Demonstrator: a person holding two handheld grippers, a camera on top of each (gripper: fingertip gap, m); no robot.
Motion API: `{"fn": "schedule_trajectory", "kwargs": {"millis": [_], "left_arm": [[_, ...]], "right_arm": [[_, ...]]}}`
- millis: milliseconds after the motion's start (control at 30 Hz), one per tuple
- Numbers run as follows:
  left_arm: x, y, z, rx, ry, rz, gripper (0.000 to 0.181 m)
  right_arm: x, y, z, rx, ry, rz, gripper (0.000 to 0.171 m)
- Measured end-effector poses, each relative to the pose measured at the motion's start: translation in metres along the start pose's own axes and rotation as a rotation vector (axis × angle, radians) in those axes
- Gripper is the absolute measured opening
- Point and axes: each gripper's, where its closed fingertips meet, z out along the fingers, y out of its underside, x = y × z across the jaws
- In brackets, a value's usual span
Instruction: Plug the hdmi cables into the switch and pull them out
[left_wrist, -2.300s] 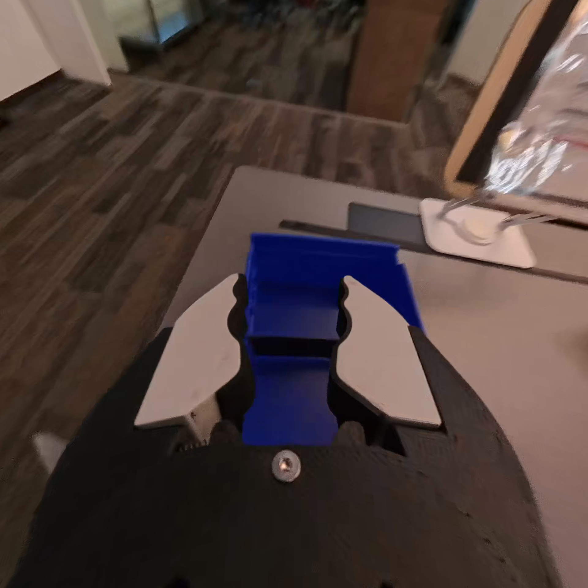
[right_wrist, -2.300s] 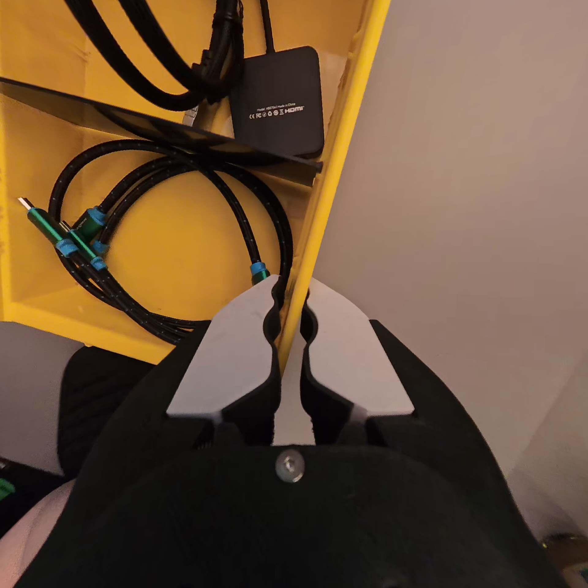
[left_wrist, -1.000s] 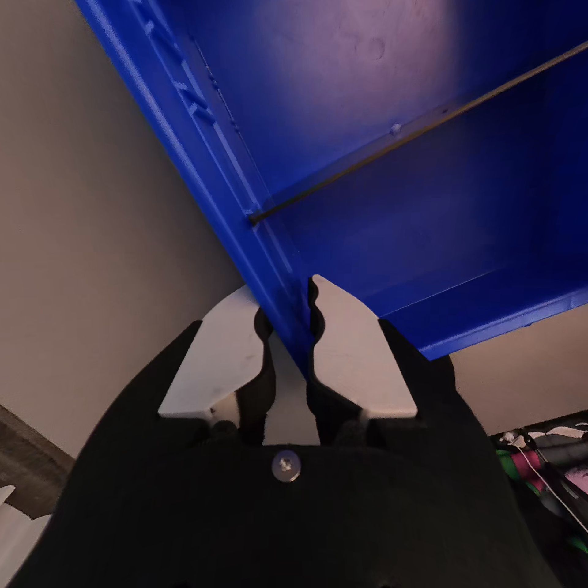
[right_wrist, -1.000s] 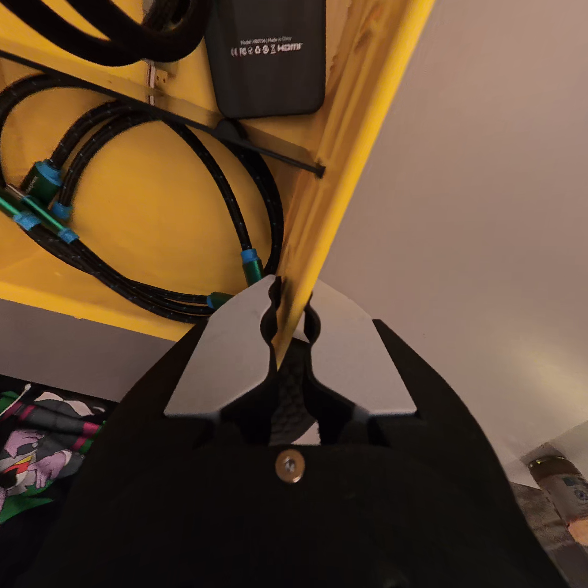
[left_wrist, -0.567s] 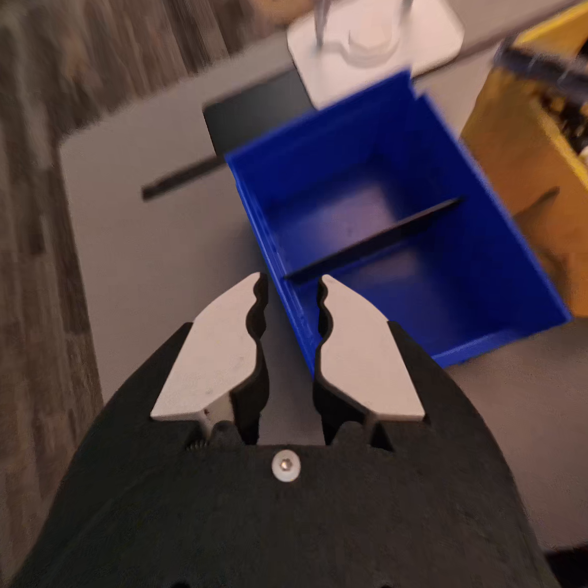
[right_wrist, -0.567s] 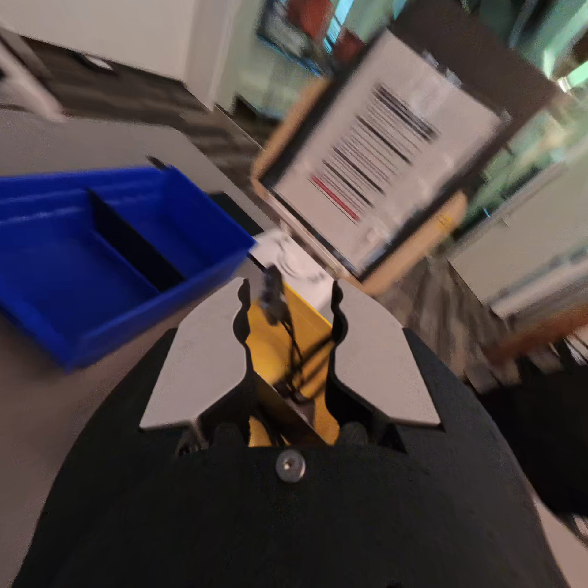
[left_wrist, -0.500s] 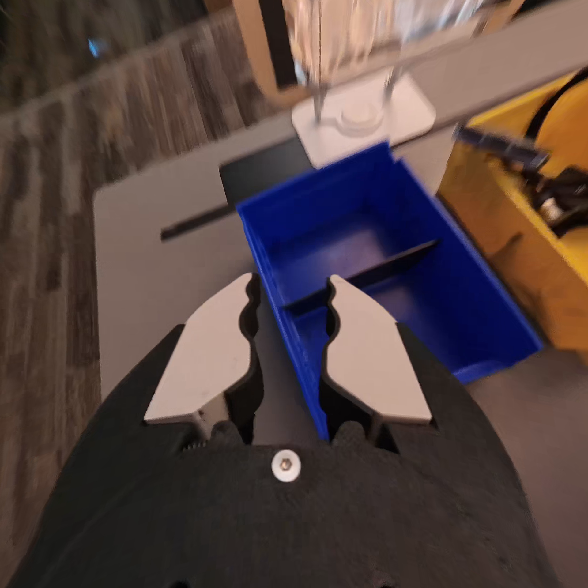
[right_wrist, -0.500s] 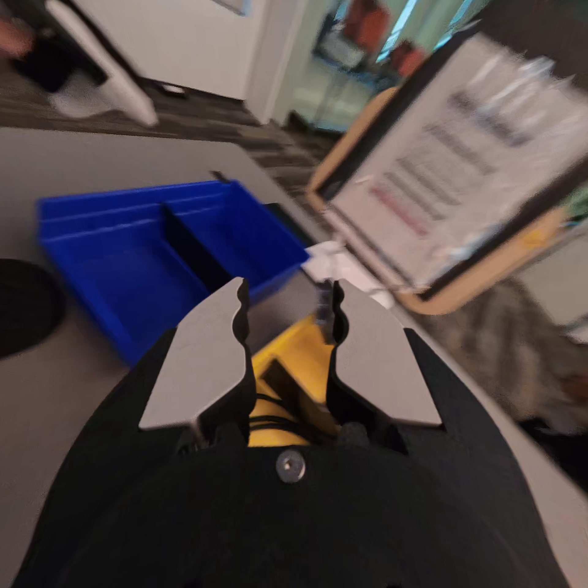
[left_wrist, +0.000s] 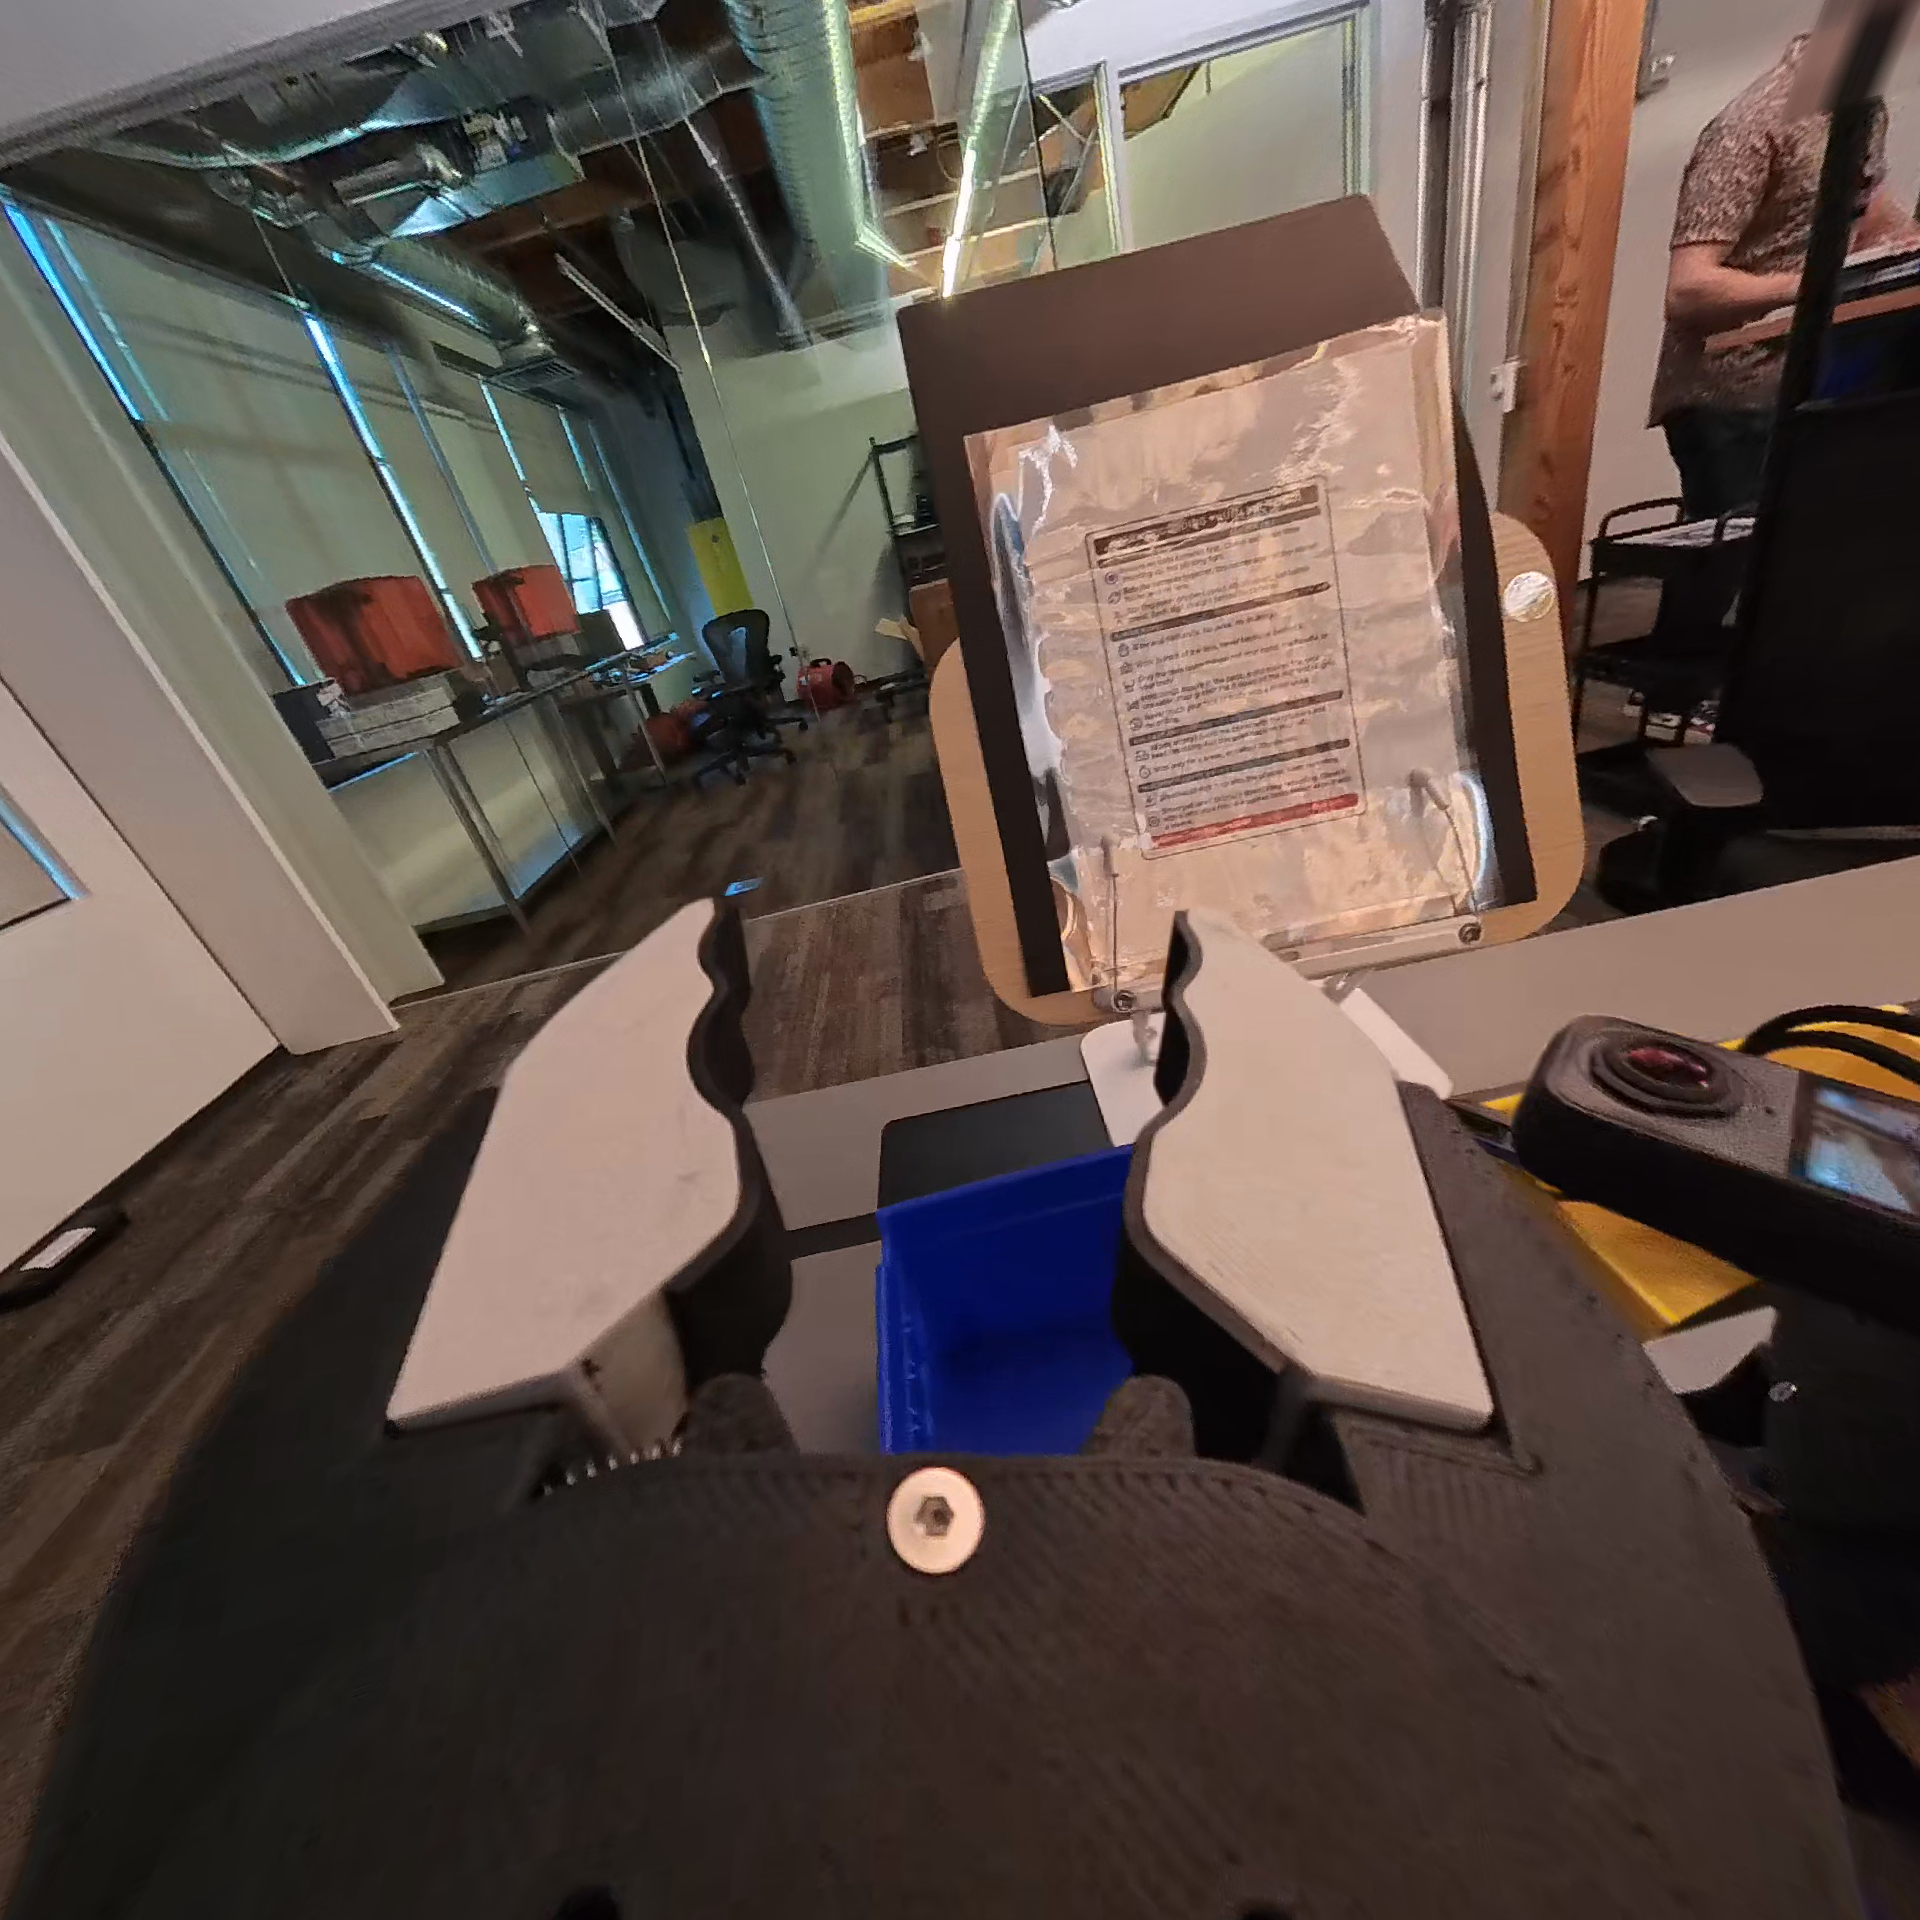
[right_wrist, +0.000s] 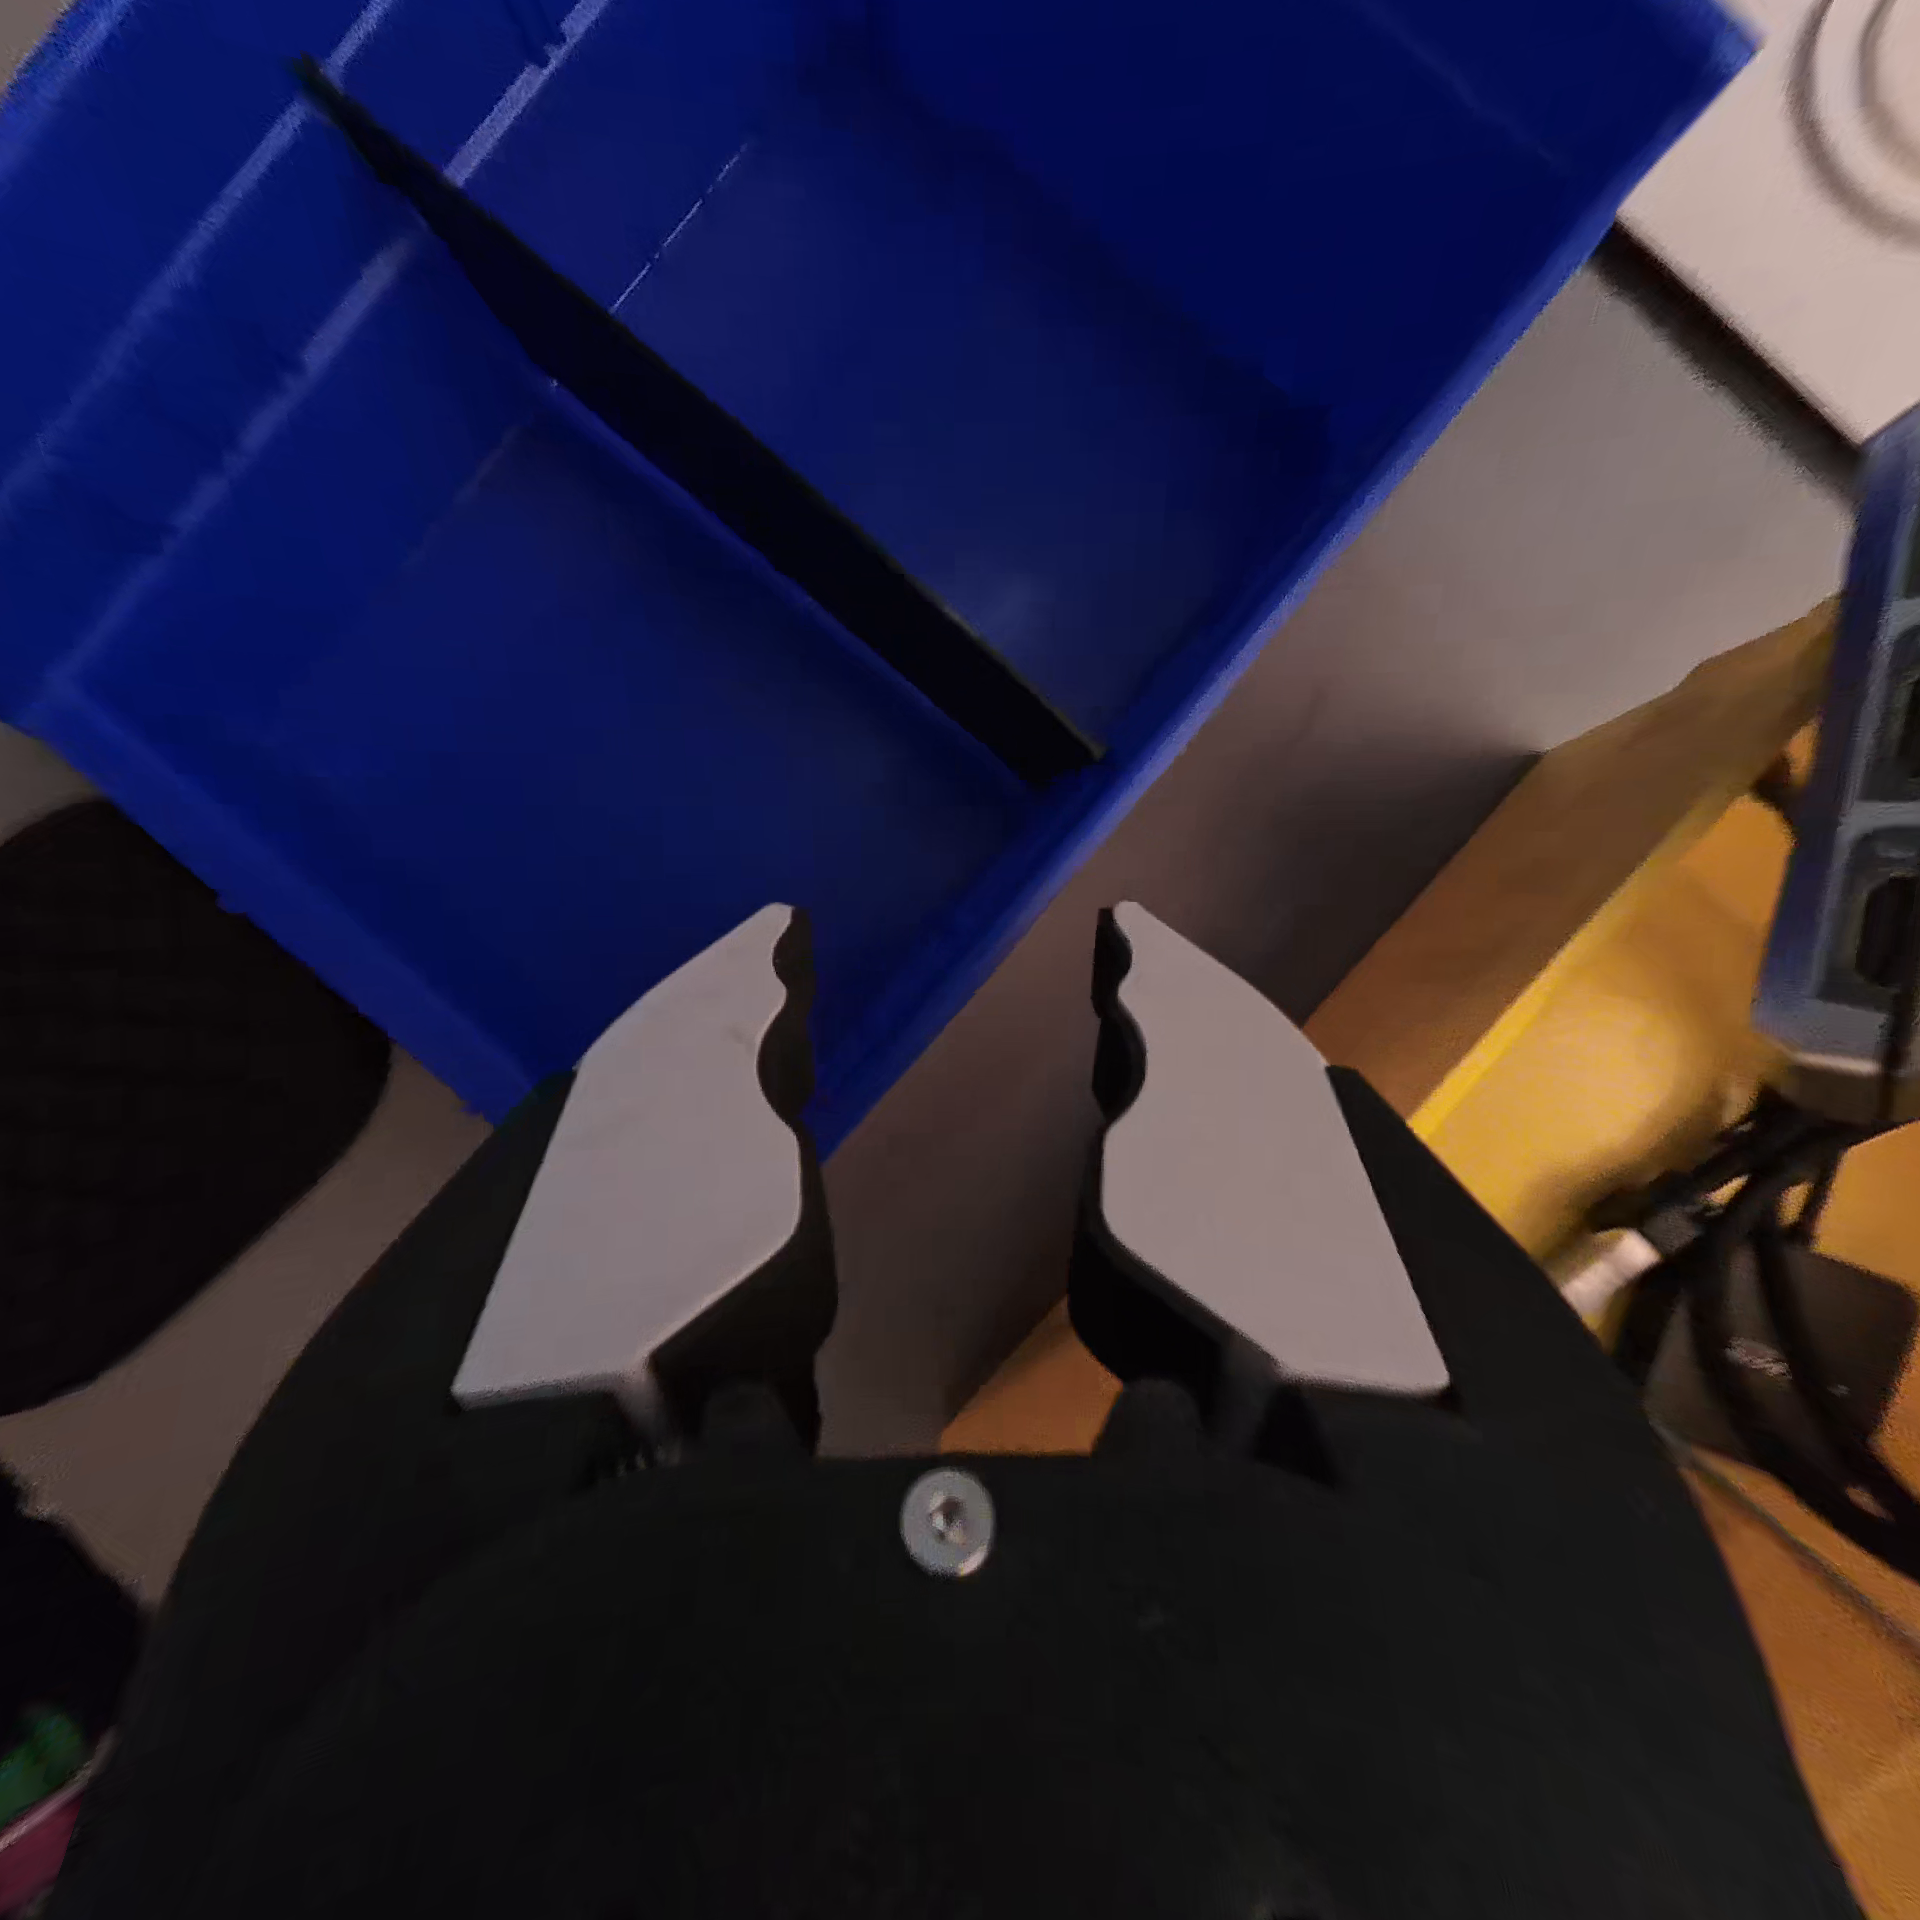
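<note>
Left gripper (left_wrist: 945, 935), black body with grey finger plates: jaws spread wide, empty, raised level above grey table (left_wrist: 821, 1143); looks parked clear of work.

Blue plastic bin with black divider (right_wrist: 727, 436): both compartments empty, likely receiving spot.

Right gripper (right_wrist: 945, 914): jaws apart, nothing held, angled down over bin's near corner.

Yellow plastic bin (right_wrist: 1558, 1039) just right of blue bin, walls apart: black braided HDMI cables (right_wrist: 1756, 1205) and flat black switch box (right_wrist: 1787, 1361) lie inside, untouched. Plugging not yet begun.
</note>
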Motion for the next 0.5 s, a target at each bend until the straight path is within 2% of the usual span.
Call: {"fn": "schedule_trajectory", "kwargs": {"millis": [100,167,300,433,500], "left_arm": [[-0.003,0.003,0.003,-0.008,-0.031,0.021,0.077],[-0.003,0.003,0.003,-0.008,-0.024,0.011,0.077],[-0.005,0.003,0.001,-0.009,-0.005,-0.01,0.075],[0.005,0.007,0.0,-0.048,0.072,-0.048,0.075],[0.008,0.007,0.0,-0.052,0.098,-0.057,0.075]], "right_arm": [[-0.01,0.003,0.012,-0.103,-0.068,0.141,0.054],[-0.019,0.006,0.021,-0.147,-0.1,0.233,0.062],[-0.016,0.006,0.035,-0.186,-0.074,0.284,0.056],[-0.017,0.037,0.058,-0.391,-0.09,0.346,0.04],[-0.021,0.042,0.065,-0.422,-0.139,0.4,0.038]]}}
